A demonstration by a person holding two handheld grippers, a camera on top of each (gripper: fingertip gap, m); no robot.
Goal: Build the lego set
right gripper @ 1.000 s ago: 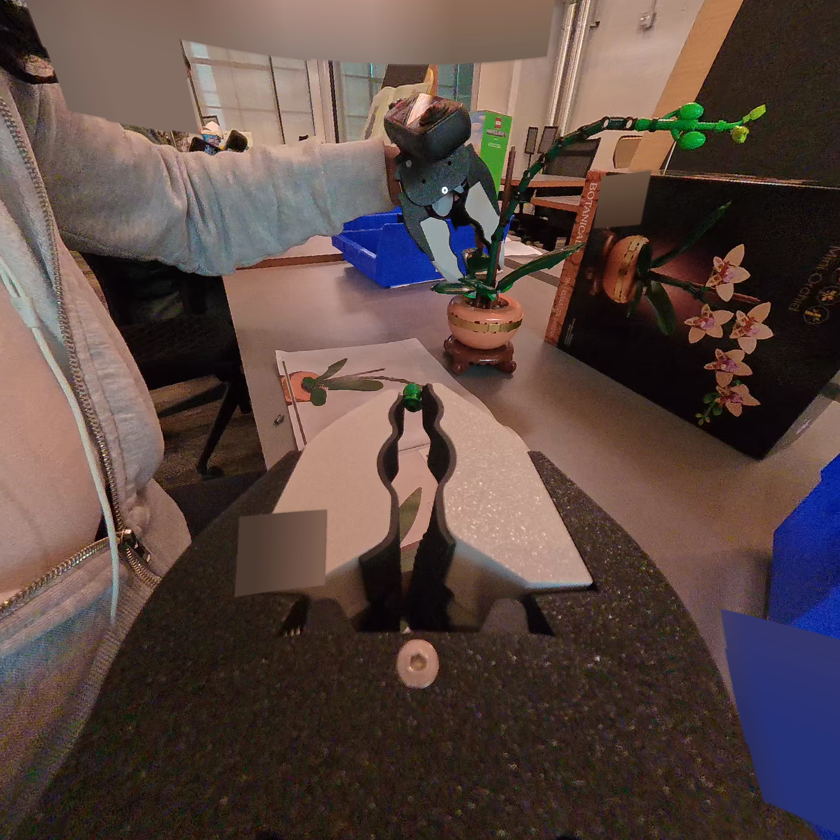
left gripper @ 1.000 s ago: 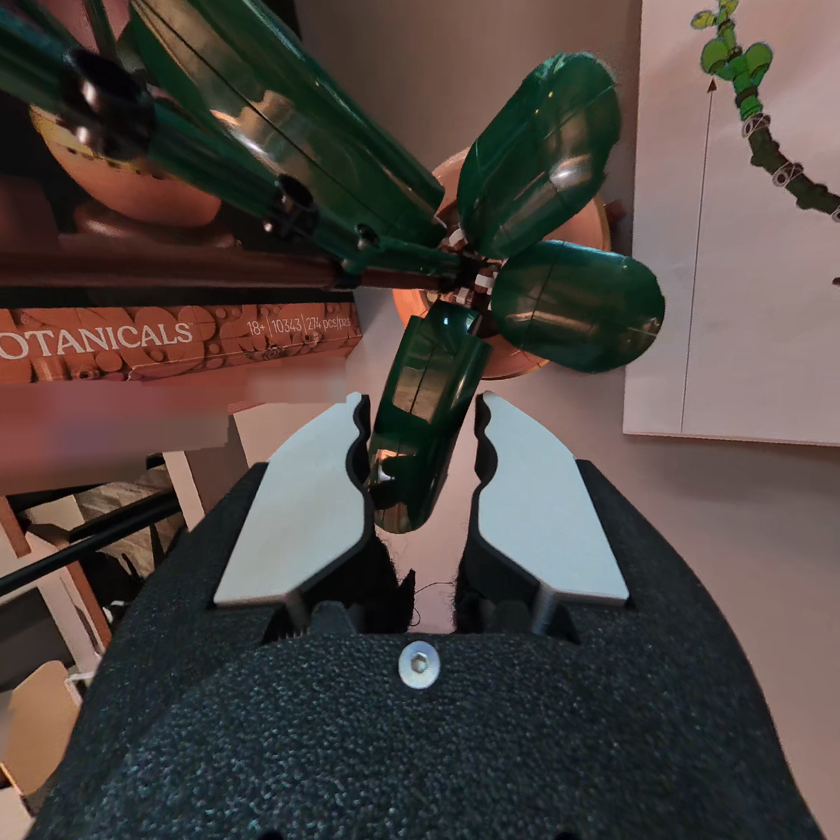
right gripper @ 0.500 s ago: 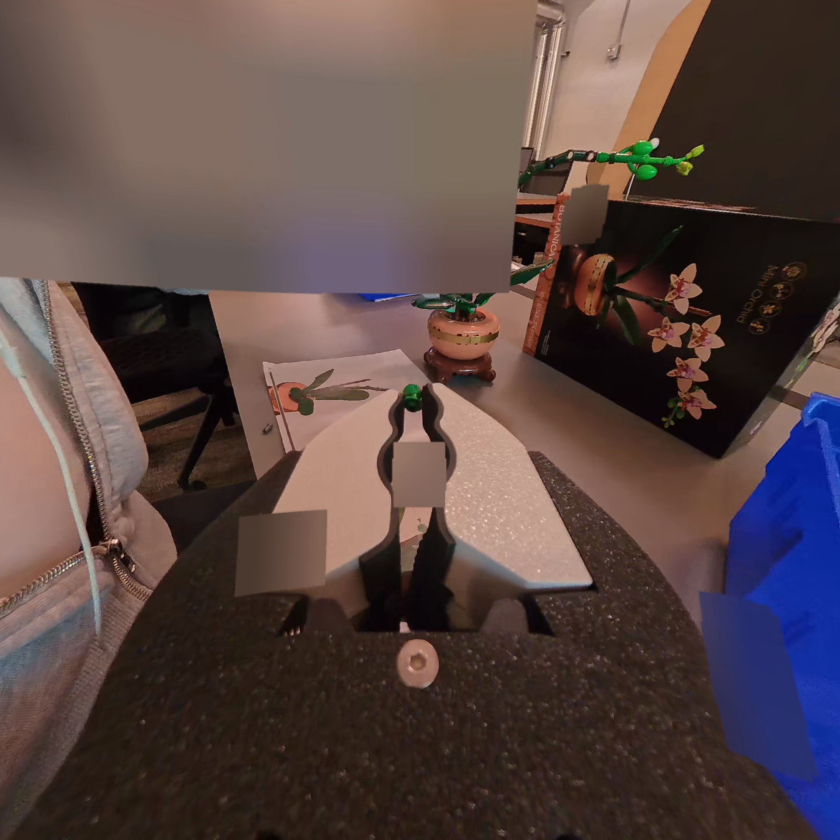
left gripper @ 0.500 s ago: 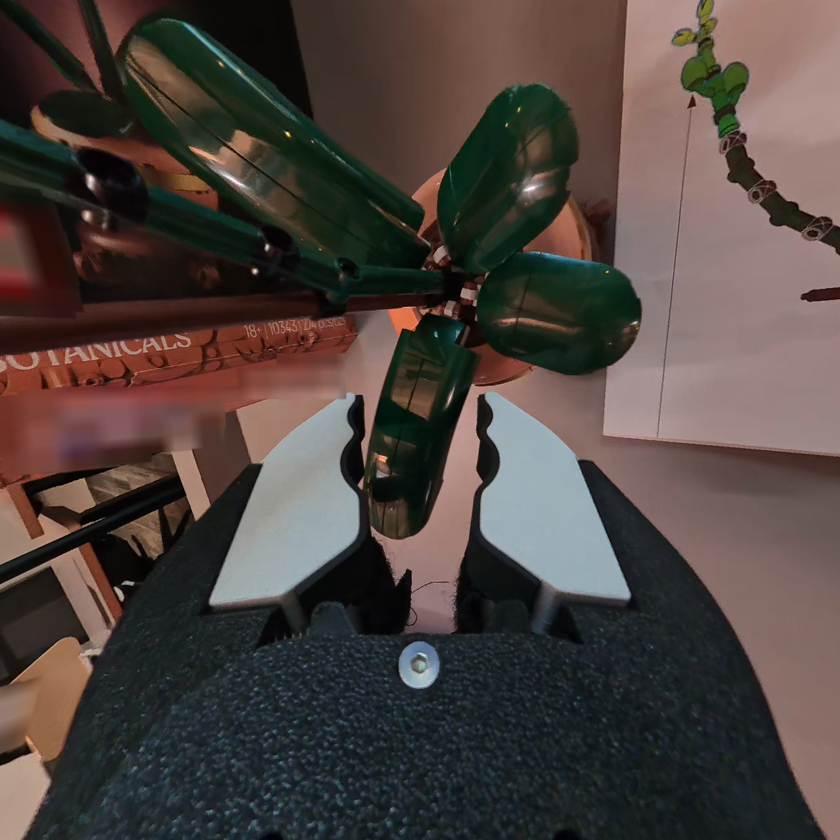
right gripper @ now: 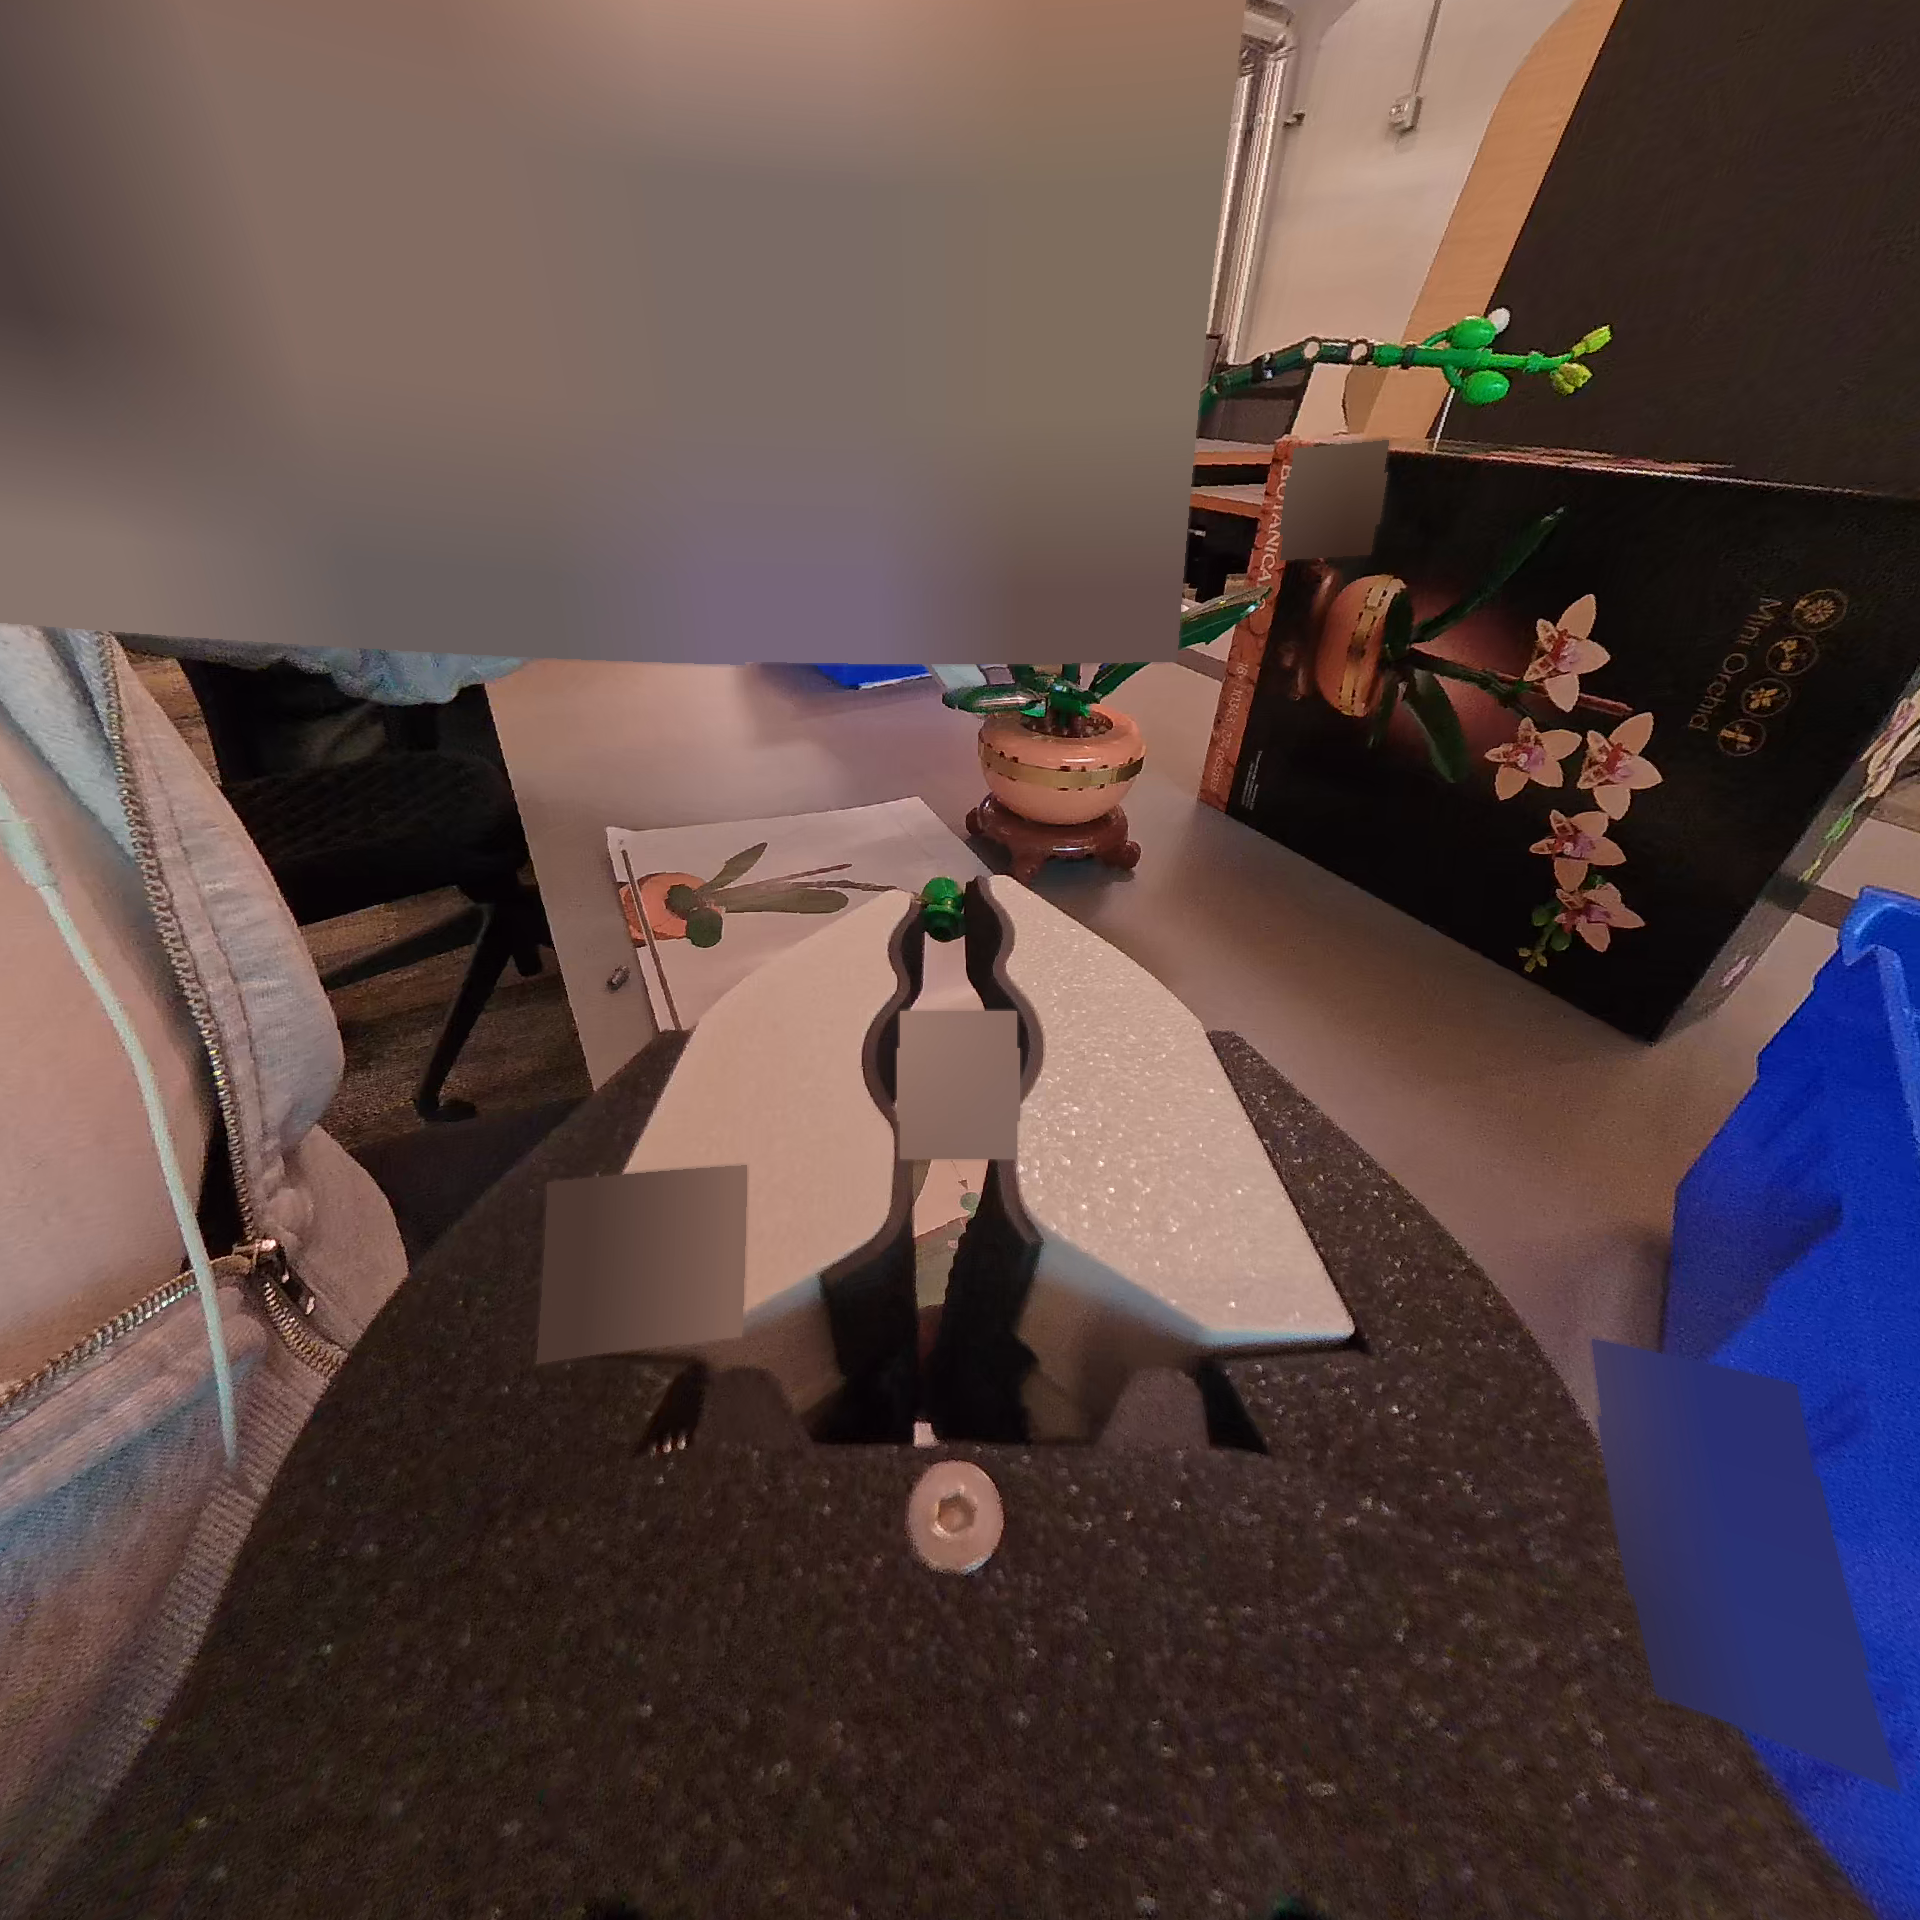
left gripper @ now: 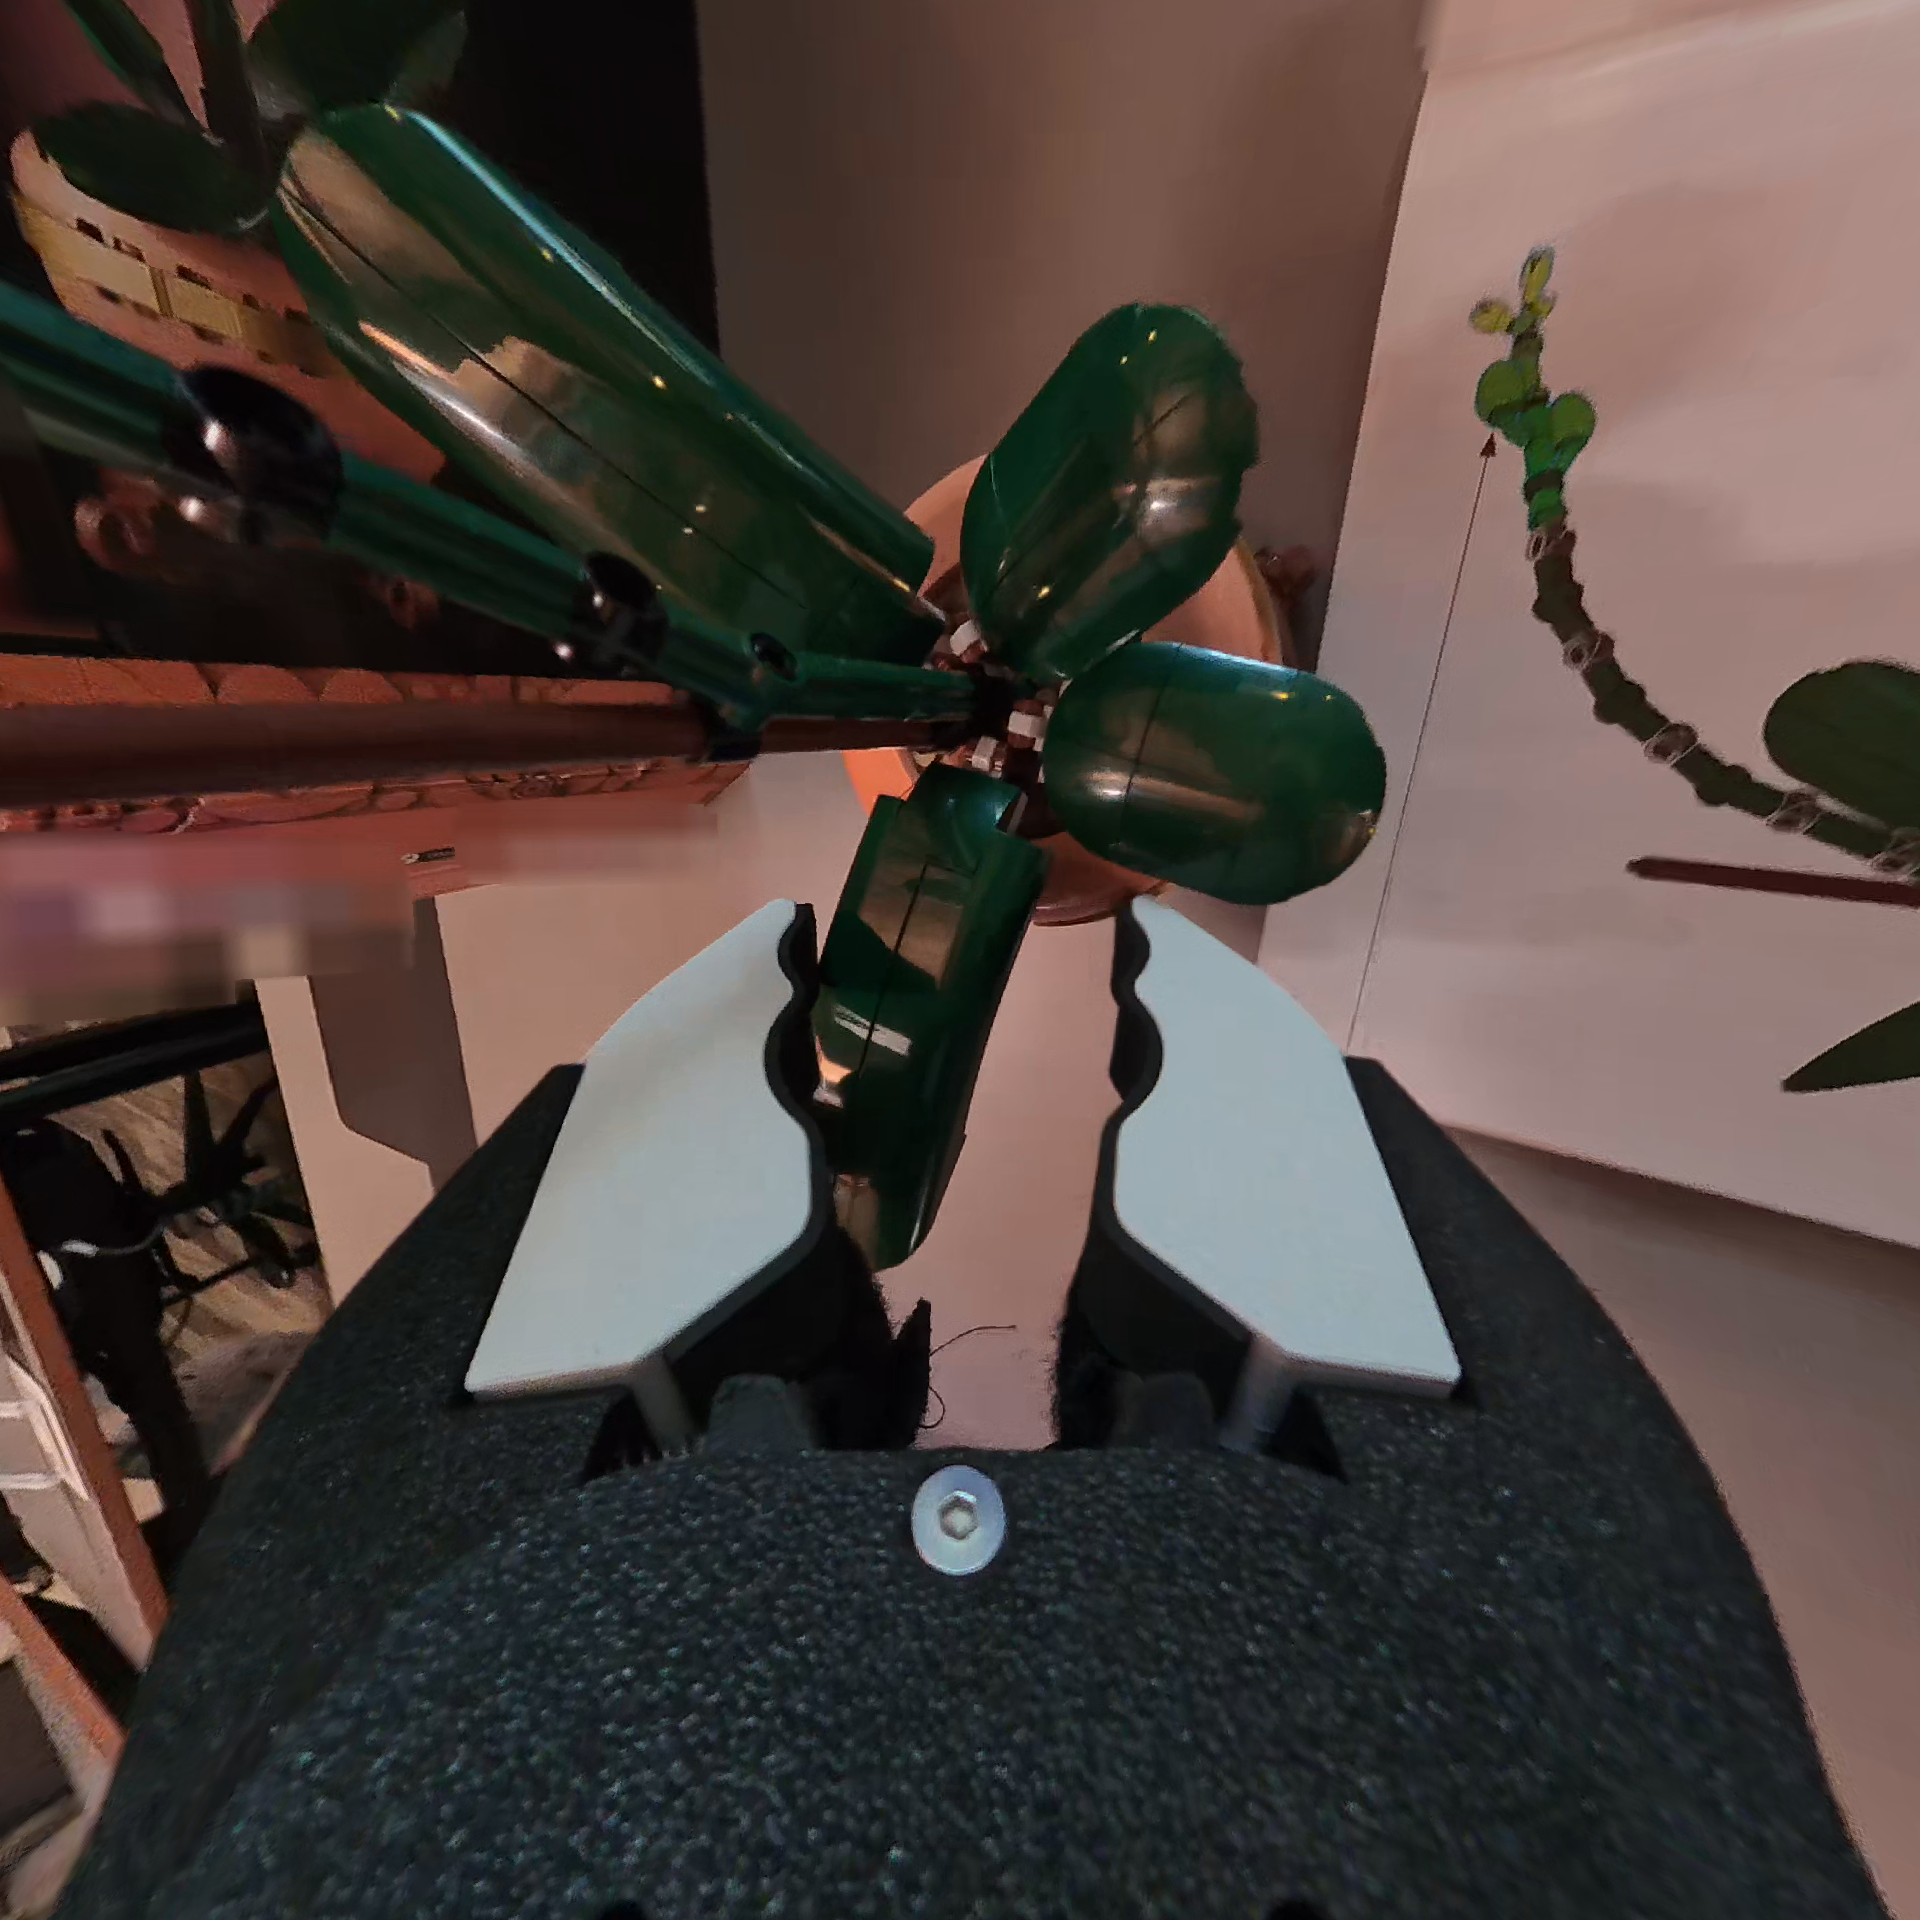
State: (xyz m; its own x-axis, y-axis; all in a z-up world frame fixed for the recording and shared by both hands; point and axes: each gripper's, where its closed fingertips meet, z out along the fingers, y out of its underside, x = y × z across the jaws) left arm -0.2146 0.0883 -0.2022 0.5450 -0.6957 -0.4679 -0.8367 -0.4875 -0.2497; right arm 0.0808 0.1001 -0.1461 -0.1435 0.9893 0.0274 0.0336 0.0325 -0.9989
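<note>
The grey table (right gripper: 1351,997) carries the black picture box (right gripper: 1621,748), with the brick-built plant in its peach pot (right gripper: 1060,750) just beside it and a printed sheet (right gripper: 790,862) in front. The left gripper (left gripper: 961,935) looks down onto the plant from close above, tilted toward the pot, jaws wide around one dark green leaf (left gripper: 914,1039); the leaf lies against the left pad with clear space to the right one, so nothing is clamped. Judged from this, closing squarely and gently would keep the leaf from twisting at its joint. The right gripper (right gripper: 945,920) points level across the table, pinching a small green stud (right gripper: 942,921) at its very tips, well short of the pot
</note>
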